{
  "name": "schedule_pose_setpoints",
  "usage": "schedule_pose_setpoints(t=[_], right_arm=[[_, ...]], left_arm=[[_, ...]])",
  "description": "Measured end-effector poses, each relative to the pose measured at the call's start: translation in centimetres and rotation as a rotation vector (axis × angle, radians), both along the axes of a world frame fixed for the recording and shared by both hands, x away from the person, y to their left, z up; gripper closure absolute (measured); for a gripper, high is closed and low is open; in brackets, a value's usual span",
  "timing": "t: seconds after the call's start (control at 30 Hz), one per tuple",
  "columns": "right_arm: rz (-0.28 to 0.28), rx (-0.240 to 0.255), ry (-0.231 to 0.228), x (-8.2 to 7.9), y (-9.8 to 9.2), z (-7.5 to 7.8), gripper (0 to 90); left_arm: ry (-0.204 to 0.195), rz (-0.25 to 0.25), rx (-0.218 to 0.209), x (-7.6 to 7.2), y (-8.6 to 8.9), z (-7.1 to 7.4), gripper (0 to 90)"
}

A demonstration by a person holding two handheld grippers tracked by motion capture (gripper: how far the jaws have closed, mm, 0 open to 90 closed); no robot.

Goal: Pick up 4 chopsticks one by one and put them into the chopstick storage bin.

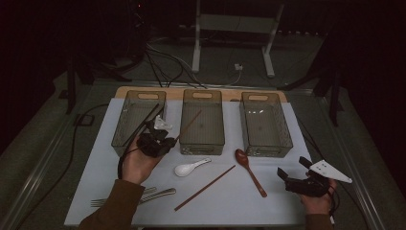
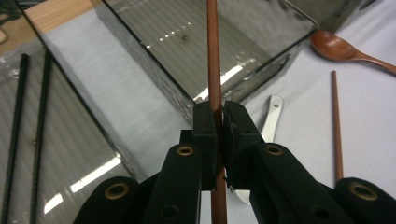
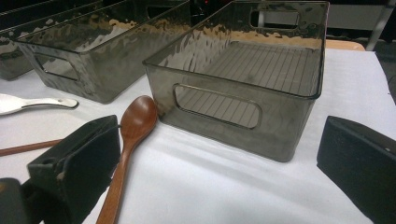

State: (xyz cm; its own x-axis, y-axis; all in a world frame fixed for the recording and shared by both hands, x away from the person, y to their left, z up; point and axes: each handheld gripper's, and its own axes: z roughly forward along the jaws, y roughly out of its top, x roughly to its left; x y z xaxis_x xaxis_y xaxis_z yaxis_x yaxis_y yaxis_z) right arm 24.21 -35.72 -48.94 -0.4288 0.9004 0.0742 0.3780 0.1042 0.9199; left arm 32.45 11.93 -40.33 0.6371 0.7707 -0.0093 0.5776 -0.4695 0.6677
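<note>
The left tongs (image 2: pixel 218 122) are pinching a brown chopstick (image 2: pixel 214 60) between their pads, the stick running straight up past the tips and over the near wall of the middle bin (image 2: pixel 196 42). In the high view the left tongs (image 1: pixel 158 139) are held between the left bin (image 1: pixel 125 125) and the middle bin (image 1: pixel 203 143), toward the back half of the worktop (image 1: pixel 95 163), and the chopstick (image 1: pixel 190 122) slants from them up over that middle bin. Two black sticks (image 2: pixel 28 130) lie in the left bin.

The right tongs (image 1: pixel 293 168) rest near the front right corner of the worktop with their jaws spread wide and nothing between them. In the right gripper view they face the right bin (image 3: pixel 243 88), with a brown wooden spoon (image 3: pixel 133 126) lying just beside the left jaw, its bowl close to the bin's near wall.

A second brown chopstick (image 1: pixel 205 188) lies slantwise near the front edge, at mid-width. A white spoon (image 1: pixel 189 167) lies just in front of the middle bin. A fork and another metal piece (image 1: pixel 153 194) lie near the front left, partly under the person's sleeve (image 1: pixel 112 206)
</note>
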Motion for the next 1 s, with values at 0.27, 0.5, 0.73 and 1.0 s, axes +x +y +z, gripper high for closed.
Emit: schedule_pose_setpoints(t=[0.27, 0.5, 0.73, 1.0], right_arm=[[-0.001, -0.001, -0.001, 0.0, 0.0, 0.0, 0.0], [-0.001, 0.001, 0.002, 0.0, 0.0, 0.0, 0.0], [0.0, 0.0, 0.002, 0.0, 0.0, 0.0, 0.0], [0.0, 0.001, 0.003, 0.0, 0.0, 0.0, 0.0]], left_arm=[[-0.001, 0.034, 0.0, 1.1, 1.1, 0.3, 85.9], [-0.008, 0.072, -0.008, 1.9, 2.1, 0.5, 85.9], [-0.012, 0.108, -0.008, 2.7, 3.2, 0.6, 85.9], [-0.017, 0.146, -0.005, 3.9, 4.2, 0.7, 85.9]])
